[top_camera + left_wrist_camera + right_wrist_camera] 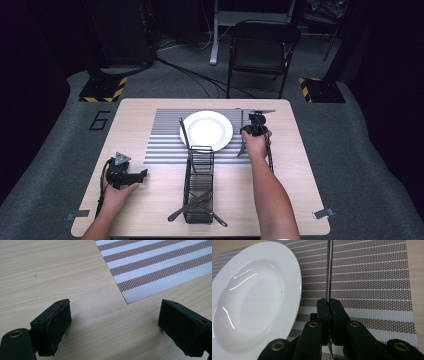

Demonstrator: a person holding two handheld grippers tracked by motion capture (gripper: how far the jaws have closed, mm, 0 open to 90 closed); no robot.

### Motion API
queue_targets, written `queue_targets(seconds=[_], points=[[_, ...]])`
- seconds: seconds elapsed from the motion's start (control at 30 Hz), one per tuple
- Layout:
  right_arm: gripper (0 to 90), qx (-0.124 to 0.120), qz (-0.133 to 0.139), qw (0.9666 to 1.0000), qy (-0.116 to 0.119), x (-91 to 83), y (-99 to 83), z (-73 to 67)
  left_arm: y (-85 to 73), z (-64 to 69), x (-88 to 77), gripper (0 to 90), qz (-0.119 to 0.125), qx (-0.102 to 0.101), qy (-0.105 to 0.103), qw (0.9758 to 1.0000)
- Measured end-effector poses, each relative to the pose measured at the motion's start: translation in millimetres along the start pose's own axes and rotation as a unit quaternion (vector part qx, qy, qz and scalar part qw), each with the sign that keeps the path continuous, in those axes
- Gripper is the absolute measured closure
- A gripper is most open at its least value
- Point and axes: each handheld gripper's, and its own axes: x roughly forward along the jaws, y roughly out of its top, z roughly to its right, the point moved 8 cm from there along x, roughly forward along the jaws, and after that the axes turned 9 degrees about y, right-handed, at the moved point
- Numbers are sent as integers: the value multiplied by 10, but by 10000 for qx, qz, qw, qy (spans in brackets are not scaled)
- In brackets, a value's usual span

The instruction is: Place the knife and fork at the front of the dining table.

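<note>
While the right tool (329, 305) was pressed together on the thin steel shaft of a utensil (328, 270), most likely a knife, that shaft ran straight ahead from the jaws, lying along the right side of the white plate (254, 302) and over the striped placemat (372, 277). Seen from above, the right tool (255, 125) hung just right of the plate (206, 130), so the utensil's long axis ran parallel to the plate's edge, near it but apart. Setting it down beside the plate probably called only for a short drop. At the counter's (150, 200) near-left, the left tool (115, 322) was spread and held nothing. A wire cutlery caddy (199, 185) stood between the two arms.
</note>
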Motion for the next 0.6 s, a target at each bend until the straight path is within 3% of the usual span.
queue_targets(seconds=[0.23, 0.3, 0.6], points=[[877, 184, 21, 9998, -40, 45, -9, 31, 0, 0, 0, 110, 2, -3, 5, 10000], [877, 342, 7, 9994, -23, 62, -22, 58, 0, 2, 1, 109, 3, -9, 0, 10000], [876, 489, 20, 9988, -33, 110, -37, 90, 1, 2, 1, 112, 18, 13, 10, 10000]])
